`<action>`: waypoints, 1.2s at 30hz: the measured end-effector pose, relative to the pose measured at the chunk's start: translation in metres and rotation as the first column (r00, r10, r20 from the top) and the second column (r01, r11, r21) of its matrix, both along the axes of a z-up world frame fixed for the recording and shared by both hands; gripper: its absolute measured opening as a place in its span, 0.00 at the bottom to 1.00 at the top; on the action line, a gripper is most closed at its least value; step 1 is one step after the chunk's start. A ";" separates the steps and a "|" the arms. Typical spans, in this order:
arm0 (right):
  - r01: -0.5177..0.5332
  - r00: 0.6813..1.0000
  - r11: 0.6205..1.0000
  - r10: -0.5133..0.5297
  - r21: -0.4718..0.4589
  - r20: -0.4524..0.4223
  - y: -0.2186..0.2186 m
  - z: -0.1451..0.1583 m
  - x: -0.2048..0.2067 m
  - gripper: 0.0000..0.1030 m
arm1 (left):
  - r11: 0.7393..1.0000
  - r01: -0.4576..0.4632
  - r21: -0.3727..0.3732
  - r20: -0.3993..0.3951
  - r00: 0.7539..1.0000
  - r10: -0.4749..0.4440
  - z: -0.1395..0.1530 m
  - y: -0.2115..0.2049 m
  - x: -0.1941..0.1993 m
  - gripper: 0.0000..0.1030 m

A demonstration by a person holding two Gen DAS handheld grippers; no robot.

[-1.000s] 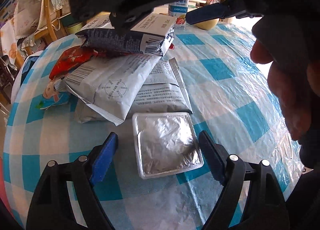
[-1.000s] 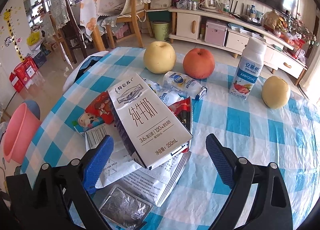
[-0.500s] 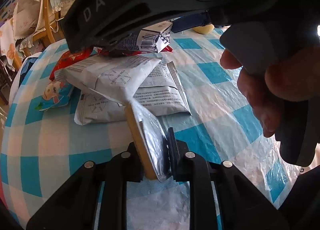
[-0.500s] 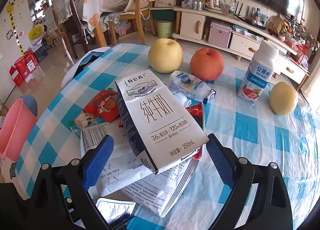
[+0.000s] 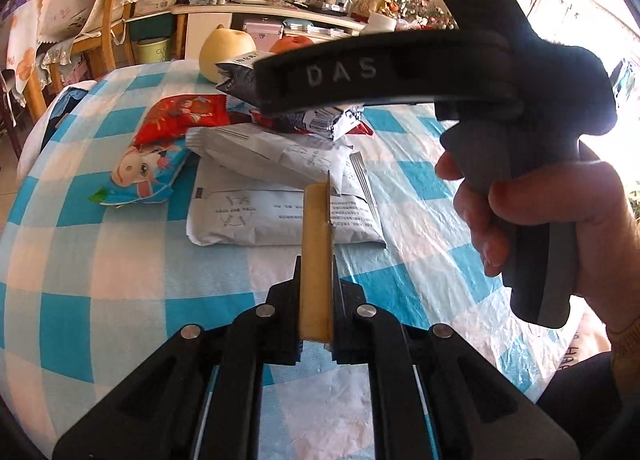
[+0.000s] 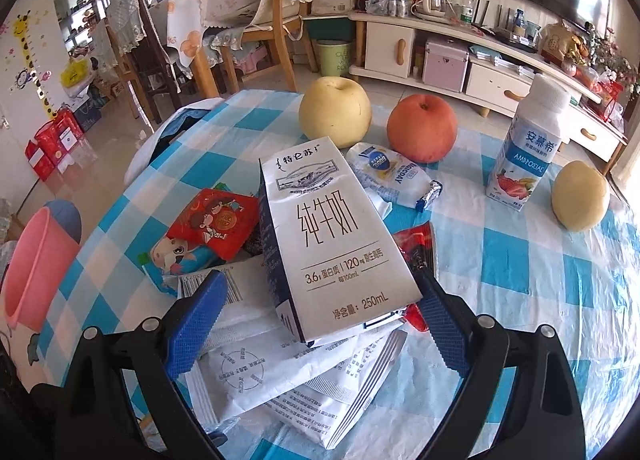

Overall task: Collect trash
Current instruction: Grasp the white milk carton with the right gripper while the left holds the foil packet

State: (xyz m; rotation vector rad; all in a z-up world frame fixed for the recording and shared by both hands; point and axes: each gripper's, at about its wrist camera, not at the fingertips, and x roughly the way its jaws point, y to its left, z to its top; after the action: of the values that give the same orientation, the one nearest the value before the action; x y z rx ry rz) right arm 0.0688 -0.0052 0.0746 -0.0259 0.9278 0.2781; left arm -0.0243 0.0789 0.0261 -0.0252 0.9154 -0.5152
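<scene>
My left gripper (image 5: 316, 272) is shut on a small foil-lidded tray (image 5: 316, 228), which stands on edge between the jaws just above the checked tablecloth (image 5: 100, 280). Beyond it lie white pouches (image 5: 280, 216) and a red-and-blue snack packet (image 5: 160, 148). In the right wrist view my right gripper (image 6: 316, 324) is open and straddles the near end of a white milk carton (image 6: 332, 236). The carton lies tilted on top of the white pouches (image 6: 280, 372), and the left blue pad stands clear of it. A hand (image 5: 540, 220) holds that gripper over the pile.
Two pears (image 6: 335, 111) (image 6: 580, 196), an apple (image 6: 423, 128) and a yogurt bottle (image 6: 528, 148) stand at the table's far side. A white-blue wrapper (image 6: 392, 176) and a red wrapper (image 6: 416, 244) lie beside the carton. A pink bin (image 6: 36, 260) stands on the floor at the left.
My left gripper has shut on the foil tray, tipped it onto its edge and lifted it off the cloth. The right gripper has drawn closer around the milk carton.
</scene>
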 end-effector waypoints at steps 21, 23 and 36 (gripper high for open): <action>0.046 0.999 0.999 -0.046 0.012 0.006 0.000 0.005 -0.009 0.79 | 0.988 -0.107 -0.112 0.019 0.994 0.110 0.018 0.049 -0.005 0.10; 0.056 0.998 0.998 -0.055 -0.012 0.011 0.007 0.002 -0.005 0.79 | 0.987 -0.115 -0.113 0.017 0.993 0.118 0.017 0.051 -0.002 0.10; 0.100 0.992 0.993 -0.095 -0.062 0.080 0.017 0.014 -0.004 0.33 | 0.978 -0.170 -0.122 0.031 0.984 0.175 0.022 0.068 0.002 0.10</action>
State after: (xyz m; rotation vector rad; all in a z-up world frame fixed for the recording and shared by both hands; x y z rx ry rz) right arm 0.0648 0.0113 0.0889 -0.0520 0.8584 0.1546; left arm -0.0228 0.1465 0.0485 -0.2001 0.8320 -0.4061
